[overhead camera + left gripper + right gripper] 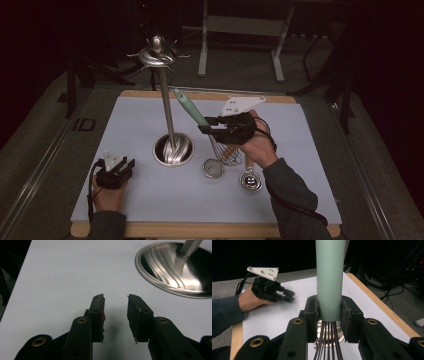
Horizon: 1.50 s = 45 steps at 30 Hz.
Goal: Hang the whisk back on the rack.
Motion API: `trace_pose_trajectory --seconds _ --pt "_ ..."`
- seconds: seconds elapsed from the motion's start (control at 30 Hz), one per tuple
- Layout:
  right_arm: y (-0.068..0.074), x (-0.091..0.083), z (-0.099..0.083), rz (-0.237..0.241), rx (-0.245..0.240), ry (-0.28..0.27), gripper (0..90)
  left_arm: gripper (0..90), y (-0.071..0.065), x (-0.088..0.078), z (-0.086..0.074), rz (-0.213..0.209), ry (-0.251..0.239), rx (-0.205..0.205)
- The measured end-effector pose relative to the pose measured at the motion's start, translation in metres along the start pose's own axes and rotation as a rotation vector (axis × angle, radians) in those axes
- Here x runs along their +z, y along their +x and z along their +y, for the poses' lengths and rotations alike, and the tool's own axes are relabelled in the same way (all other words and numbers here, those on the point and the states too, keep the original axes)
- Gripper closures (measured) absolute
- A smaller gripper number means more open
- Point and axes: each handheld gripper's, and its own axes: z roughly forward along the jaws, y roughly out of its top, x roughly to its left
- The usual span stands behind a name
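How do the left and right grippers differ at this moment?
The right gripper is clamped on the whisk by its mint handle; the left gripper stands open, holding nothing. The right gripper is lifted above the mat, while the left gripper sits low by it. Both have black jaws.

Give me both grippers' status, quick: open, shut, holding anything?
Left gripper: open, nothing between the jaws, low over the white mat.
Right gripper: shut on the whisk, clamped on its mint-green handle just above the wires.
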Motion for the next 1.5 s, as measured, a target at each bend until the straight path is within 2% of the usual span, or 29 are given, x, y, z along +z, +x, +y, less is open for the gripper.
trace_pose_trajectory --seconds 0.33,0.9,1.3,1.5 --pt "-0.007 -0.007 0.005 -0.028 -0.004 -0.014 69.1 66.8 0.000 0.000 0.000 -0.001 0.000 -0.001" --pt "-0.013 -0.018 0.016 -0.063 0.004 -0.080 69.1 66.8 0.000 0.000 0.000 -0.002 0.000 -0.003" --pt "-0.015 -0.023 0.022 -0.073 0.025 -0.150 69.1 66.8 0.000 0.000 0.000 -0.003 -0.001 -0.004" --pt "-0.015 -0.022 0.025 -0.068 0.015 -0.146 69.1 66.8 0.000 0.000 0.000 -0.001 0.000 0.000"
